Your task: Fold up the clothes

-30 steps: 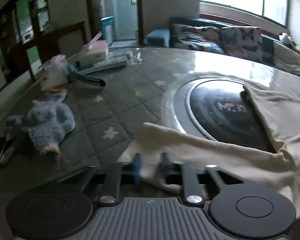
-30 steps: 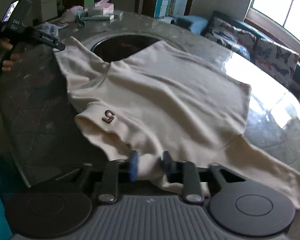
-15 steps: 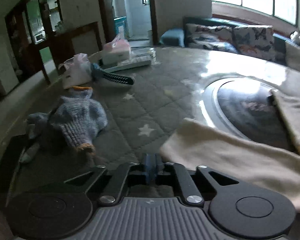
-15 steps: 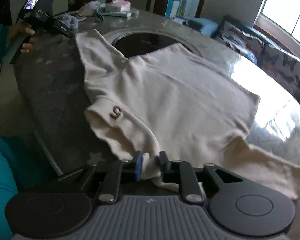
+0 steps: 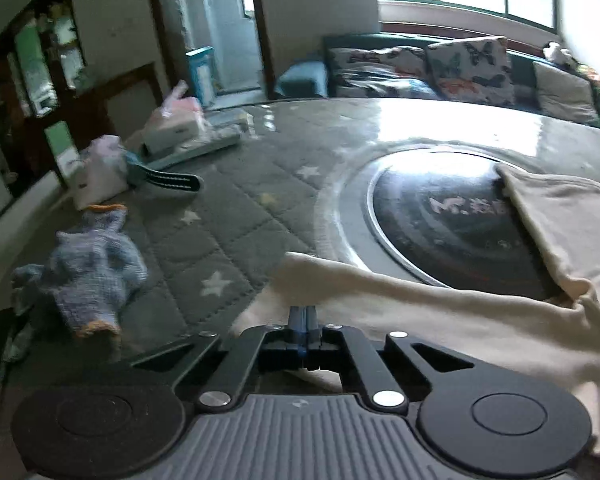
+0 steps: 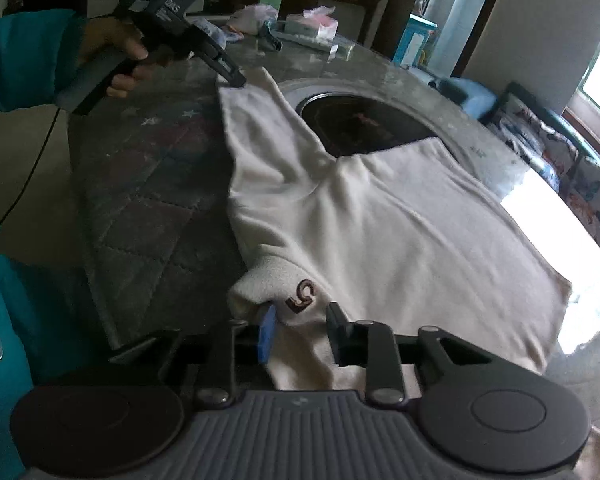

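While one cream shirt (image 6: 384,216) lies spread on the round table (image 5: 260,184), partly over its one dark centre disc (image 5: 452,224), two grippers work it. Left gripper (image 5: 304,314): fingers pressed together at the sleeve end; whether cloth is pinched, cannot tell. Right gripper (image 6: 300,320): jaws wide apart, straddling the collar with the brown logo (image 6: 301,301), gripping nothing. Elsewhere on the table: one blue knit (image 5: 92,272), one tissue box (image 5: 172,124), one white bag (image 5: 100,172).
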The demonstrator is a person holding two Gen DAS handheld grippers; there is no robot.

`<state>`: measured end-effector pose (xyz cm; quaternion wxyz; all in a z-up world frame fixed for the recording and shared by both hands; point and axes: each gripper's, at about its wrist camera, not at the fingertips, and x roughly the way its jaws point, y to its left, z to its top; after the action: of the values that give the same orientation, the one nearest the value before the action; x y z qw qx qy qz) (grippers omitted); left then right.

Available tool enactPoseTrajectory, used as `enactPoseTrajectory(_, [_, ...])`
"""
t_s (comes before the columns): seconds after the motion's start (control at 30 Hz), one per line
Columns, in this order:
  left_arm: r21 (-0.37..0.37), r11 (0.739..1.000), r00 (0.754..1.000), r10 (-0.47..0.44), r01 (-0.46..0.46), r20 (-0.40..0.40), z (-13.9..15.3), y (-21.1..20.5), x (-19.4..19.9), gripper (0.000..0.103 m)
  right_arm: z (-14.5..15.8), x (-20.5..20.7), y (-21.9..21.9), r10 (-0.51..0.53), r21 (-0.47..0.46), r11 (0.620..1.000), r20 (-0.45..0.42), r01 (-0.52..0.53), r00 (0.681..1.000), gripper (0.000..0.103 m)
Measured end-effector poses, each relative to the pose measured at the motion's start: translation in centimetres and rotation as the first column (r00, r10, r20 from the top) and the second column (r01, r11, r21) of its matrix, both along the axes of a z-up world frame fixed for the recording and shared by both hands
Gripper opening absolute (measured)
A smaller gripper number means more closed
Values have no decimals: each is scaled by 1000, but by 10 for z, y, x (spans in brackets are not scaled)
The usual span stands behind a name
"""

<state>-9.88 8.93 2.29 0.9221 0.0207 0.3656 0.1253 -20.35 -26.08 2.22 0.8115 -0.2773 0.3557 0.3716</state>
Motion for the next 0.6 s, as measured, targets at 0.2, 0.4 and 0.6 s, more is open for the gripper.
enactPoseTrajectory(0.2, [35,996,995,79,-81,63,15,18,-15,0,11,-8,-5,20,60,998,-19,-18,1000,6])
enactPoseTrajectory(0.4, [-66,995,997,70,-68,17,10,22,-12,10,1,-12,-2,37,35,999,-50,-36,998,6])
enactPoseTrajectory(0.6, [-49,996,997,73,-72,9,4,13,2,48,18,-10,-11,12,75,997,-28,-10,1000,11])
